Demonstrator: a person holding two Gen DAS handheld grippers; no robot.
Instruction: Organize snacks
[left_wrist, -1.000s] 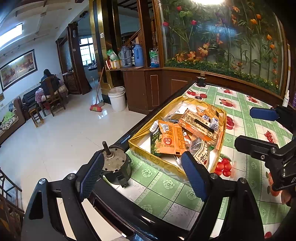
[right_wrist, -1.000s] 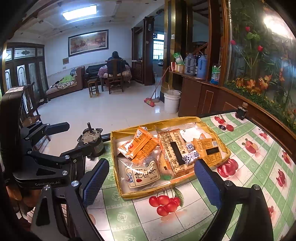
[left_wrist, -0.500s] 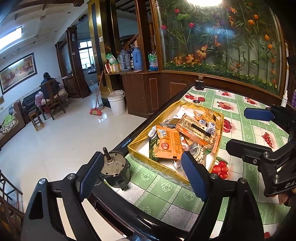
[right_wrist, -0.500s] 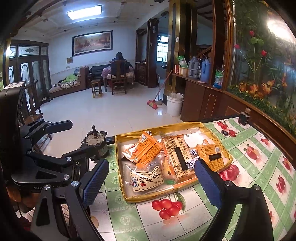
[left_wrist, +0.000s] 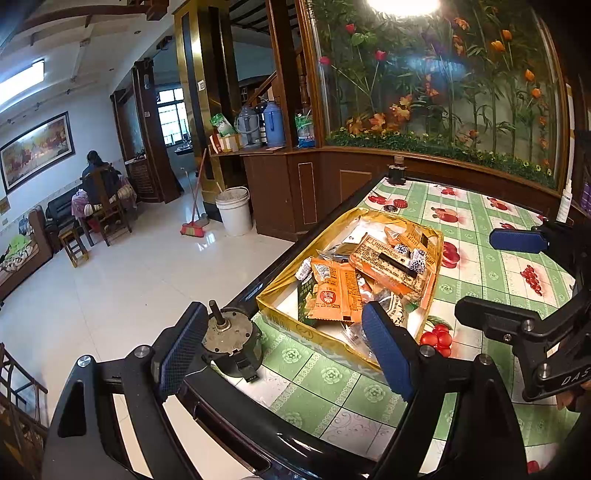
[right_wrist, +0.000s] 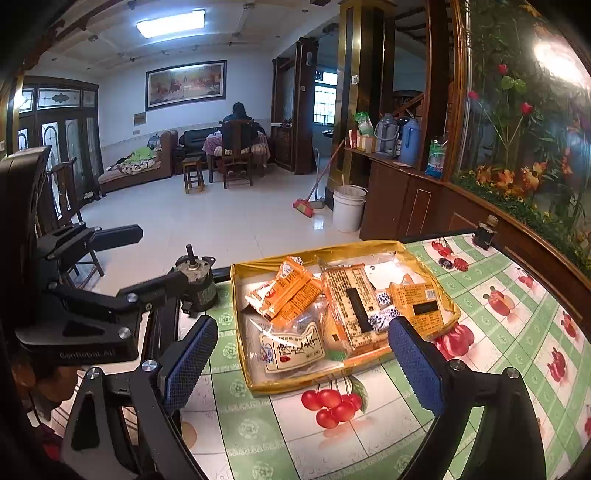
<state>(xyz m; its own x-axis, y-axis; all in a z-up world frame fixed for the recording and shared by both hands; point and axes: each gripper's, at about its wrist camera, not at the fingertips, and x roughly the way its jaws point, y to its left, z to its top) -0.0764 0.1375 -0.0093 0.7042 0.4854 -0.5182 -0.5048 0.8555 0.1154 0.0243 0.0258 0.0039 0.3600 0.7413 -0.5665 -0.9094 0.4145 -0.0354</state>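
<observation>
Snack packets (right_wrist: 325, 306) are lying heaped in a gold tray (right_wrist: 332, 384) ahead of both spread, empty grippers, left gripper (left_wrist: 280, 347) and right gripper (right_wrist: 299, 362); any pick is needing one packet's edge.

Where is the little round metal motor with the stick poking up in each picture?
Left wrist view: the motor sits low and left of centre, by the table's edge, just left of the yellow snack tray.
Right wrist view: the motor is left of centre, partly behind the left gripper.
Shared landmark: the white bucket on the floor.
</observation>
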